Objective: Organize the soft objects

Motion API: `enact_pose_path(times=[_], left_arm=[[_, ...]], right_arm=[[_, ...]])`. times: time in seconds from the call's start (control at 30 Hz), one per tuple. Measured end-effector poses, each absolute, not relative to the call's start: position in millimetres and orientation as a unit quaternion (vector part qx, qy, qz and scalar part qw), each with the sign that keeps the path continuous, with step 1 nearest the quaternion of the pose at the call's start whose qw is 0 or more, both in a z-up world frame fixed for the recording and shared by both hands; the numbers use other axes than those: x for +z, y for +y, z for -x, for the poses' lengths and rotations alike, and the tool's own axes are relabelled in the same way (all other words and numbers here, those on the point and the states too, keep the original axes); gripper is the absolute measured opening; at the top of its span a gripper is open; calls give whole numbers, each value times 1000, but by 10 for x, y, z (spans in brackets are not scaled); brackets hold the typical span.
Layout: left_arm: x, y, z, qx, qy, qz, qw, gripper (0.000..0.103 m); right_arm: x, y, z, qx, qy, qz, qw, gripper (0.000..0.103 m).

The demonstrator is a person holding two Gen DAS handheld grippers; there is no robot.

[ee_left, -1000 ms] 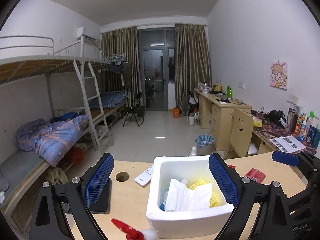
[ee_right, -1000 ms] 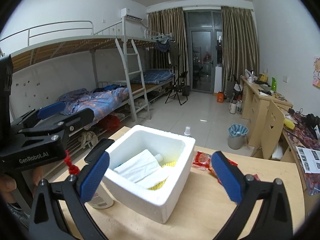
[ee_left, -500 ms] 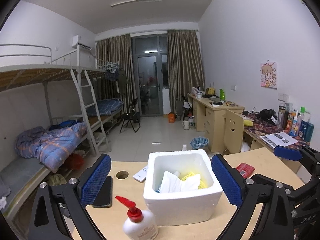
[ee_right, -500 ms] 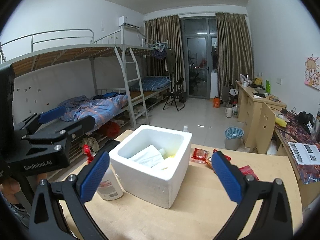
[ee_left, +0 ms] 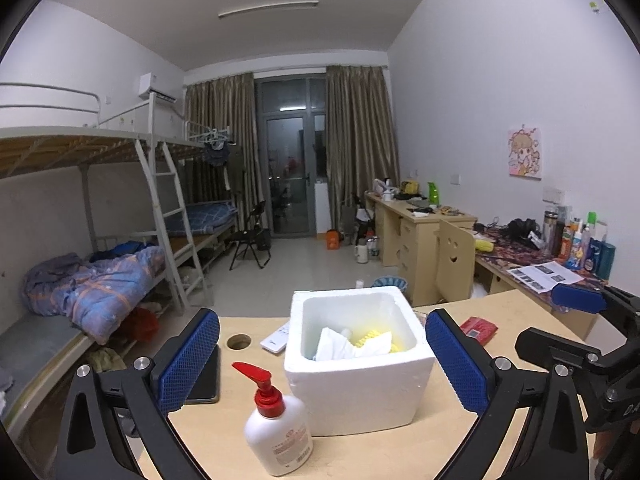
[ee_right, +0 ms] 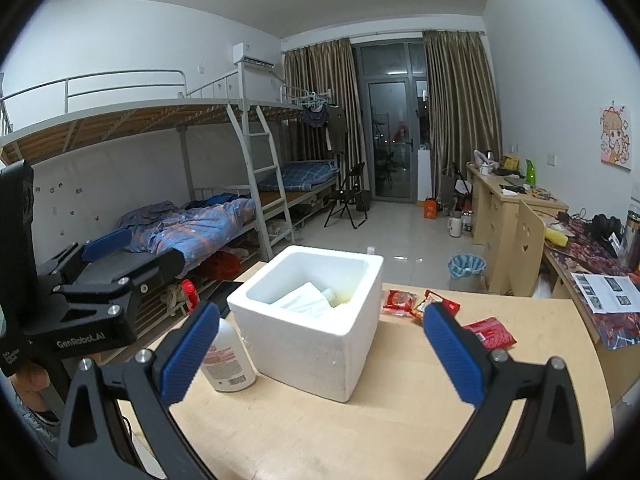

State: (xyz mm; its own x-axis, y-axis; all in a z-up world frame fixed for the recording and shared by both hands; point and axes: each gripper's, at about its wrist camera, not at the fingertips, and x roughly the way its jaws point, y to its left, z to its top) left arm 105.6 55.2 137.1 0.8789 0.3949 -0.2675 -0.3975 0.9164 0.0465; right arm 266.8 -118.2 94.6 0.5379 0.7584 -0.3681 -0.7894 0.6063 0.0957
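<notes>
I have both tongs spread as wide as they go, with nothing pinched. On my left gripper (ee_left: 322, 364) the blue pads (ee_left: 188, 360) hang above the table (ee_left: 224, 432), clear of everything; the box (ee_left: 360, 384) and the pump bottle (ee_left: 278, 436) show in the gap between them but sit farther out, untouched. My right gripper (ee_right: 320, 350) is the same: jaws wide, pads in the air, holding nothing, with the box ahead of them.

Just beyond the left pads the bottle, white with a red pump, stands upright right beside the box's near-left corner. The white foam box sits mid-table, open on top. Inside it lie the soft things: a crumpled white cloth (ee_left: 340, 346) toward the left and something yellow (ee_left: 378, 336) behind it; what else is in there I cannot tell.

Left of the box lie a dark phone (ee_left: 206, 376), a round hole (ee_left: 239, 341) in the tabletop, and a white remote (ee_left: 276, 340). To the right, red packets (ee_right: 488, 330) are scattered on the table, well apart from the box.

Past the table edge I see the floor, bunk beds (ee_right: 192, 224) on the left and desks (ee_right: 516, 204) along the right wall
</notes>
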Motion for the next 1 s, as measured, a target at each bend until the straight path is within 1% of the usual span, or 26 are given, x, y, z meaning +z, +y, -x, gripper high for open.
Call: enact_pose_path(times=[0.47,0.63,0.9,1.0], left_arm=[[1216,480,-748,185,96,31,978,103],[1049,454,-685,180,84,35,980,103],[644,410,-550,180,67,41,980,103],[520,413,-531,174,74,49,981,103]], right_arm=[[833,-1382,-2409,432,168,36,885,103],[723,-1408,-2422,433,176,28,884,103],[426,-1552,-2309,433,164,10,887,103],[335,-1567,-2286,433,163,4,887,103]])
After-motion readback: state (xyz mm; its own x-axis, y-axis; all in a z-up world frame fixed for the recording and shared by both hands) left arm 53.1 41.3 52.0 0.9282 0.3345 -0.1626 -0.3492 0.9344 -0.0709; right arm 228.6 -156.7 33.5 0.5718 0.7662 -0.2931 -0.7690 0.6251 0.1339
